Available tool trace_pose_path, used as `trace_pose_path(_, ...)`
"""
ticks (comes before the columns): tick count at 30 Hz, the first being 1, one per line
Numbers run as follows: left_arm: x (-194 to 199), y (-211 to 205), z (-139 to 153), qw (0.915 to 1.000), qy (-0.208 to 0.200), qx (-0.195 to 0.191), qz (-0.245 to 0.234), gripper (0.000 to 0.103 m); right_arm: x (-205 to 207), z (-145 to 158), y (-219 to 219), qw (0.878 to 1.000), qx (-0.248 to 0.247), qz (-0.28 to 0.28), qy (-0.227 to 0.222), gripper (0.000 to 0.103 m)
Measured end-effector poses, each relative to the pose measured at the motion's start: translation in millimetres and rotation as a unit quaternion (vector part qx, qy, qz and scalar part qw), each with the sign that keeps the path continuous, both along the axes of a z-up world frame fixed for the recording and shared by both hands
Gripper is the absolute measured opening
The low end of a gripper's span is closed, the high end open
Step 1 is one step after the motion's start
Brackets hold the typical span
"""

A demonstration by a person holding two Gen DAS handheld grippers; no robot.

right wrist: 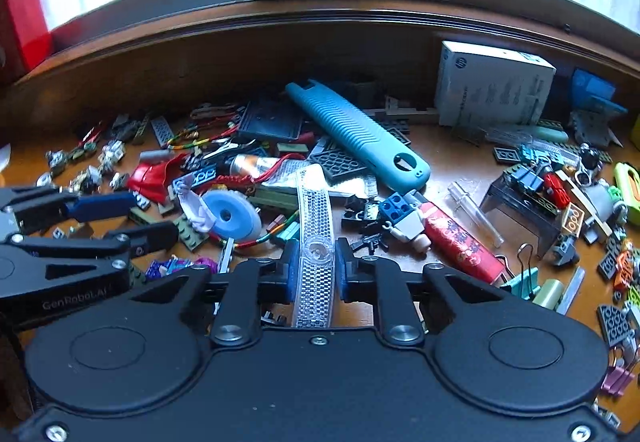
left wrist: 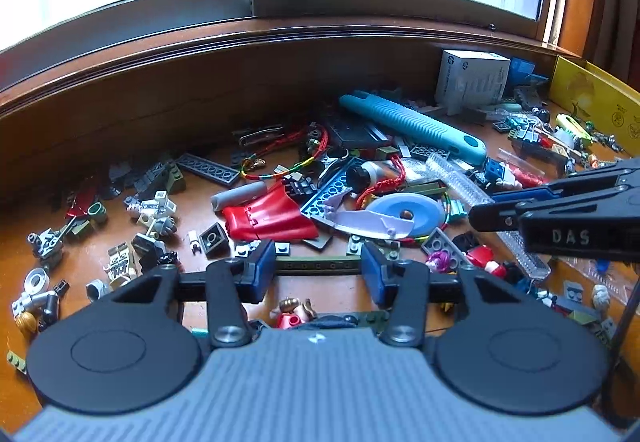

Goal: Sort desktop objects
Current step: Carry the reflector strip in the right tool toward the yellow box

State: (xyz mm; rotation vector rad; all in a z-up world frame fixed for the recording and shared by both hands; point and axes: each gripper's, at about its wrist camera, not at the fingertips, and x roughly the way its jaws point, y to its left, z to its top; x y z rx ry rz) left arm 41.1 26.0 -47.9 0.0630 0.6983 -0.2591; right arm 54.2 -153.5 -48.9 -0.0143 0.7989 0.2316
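Clear, textured plastic strip (right wrist: 314, 242), long and slightly curved with a round boss near its middle, is lying between the blue pads of my right hand-held gripper (right wrist: 314, 266), and I am clamping it there; it is running from under the gripper body forward over the clutter on the brown wooden surface (right wrist: 452, 165). In the left wrist view the same strip (left wrist: 476, 201) is stretching diagonally under that gripper's black fingers (left wrist: 496, 215).

Around it I am seeing a crowded pile. A ribbed teal plastic case (right wrist: 356, 135) is lying diagonally just beyond the strip's far end, resting on dark grey studded plates (right wrist: 340, 161). A pale blue round tape dispenser (right wrist: 230, 217) is sitting just left of the strip, with a multicoloured braided cord (right wrist: 256, 238) looping beside it. To the right, a small toy figure with a blue brick head (right wrist: 404, 217) and a red printed tube (right wrist: 460, 244) are lying close, nearly touching each other. A white cardboard box (right wrist: 492, 85) is standing against the back wall.

My left hand-held gripper (left wrist: 318, 266) is hanging spread wide with nothing between its pads, above a dark olive studded bar (left wrist: 318, 265) and near a red fabric cape (left wrist: 268, 217).
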Motion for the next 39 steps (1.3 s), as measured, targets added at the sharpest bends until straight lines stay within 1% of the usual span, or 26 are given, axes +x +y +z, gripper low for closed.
trace_pose_path(5, 1.0, 4.4, 4.0, 0.9998, 0.009, -0.017, 0.002, 0.05, -2.4, 12.1, -9.9, 0.999, 0.028, -0.019, -0.004, 0.018)
trace_pose_path(9, -1.0, 5.2, 11.7, 0.9998, 0.001, -0.021, 0.002, 0.05, -7.8, 19.0, -11.7, 0.999, 0.041, -0.025, -0.002, 0.018)
trace_pose_path(16, -10.2, 3.5, 24.6, 0.9994, -0.011, -0.032, -0.007, 0.05, -28.7, 33.1, -9.4, 0.998, 0.042, -0.034, -0.011, 0.018)
trace_pose_path(22, -22.3, -1.2, 34.8, 0.9984, -0.024, -0.044, -0.026, 0.05, -53.1, 49.9, -12.8, 0.997, 0.04, -0.057, -0.026, 0.018)
trace_pose_path(27, -36.4, -10.1, 42.7, 0.9975, -0.046, -0.033, -0.042, 0.05, -72.4, 57.1, -21.2, 0.995, 0.04, -0.08, -0.037, 0.018)
trace_pose_path(31, -45.0, -18.3, 49.1, 0.9974, -0.05, -0.025, -0.045, 0.05, -84.9, 58.3, -32.6, 0.993, 0.052, -0.093, -0.042, 0.018)
trace_pose_path(36, -57.7, -36.2, 57.2, 0.9973, -0.06, -0.015, -0.04, 0.05, -98.0, 61.8, -52.3, 0.992, 0.064, -0.093, -0.054, 0.018)
trace_pose_path(39, -62.1, -53.4, 60.9, 0.9979, -0.057, -0.007, -0.03, 0.05, -101.2, 61.5, -68.1, 0.992, 0.068, -0.087, -0.055, 0.018)
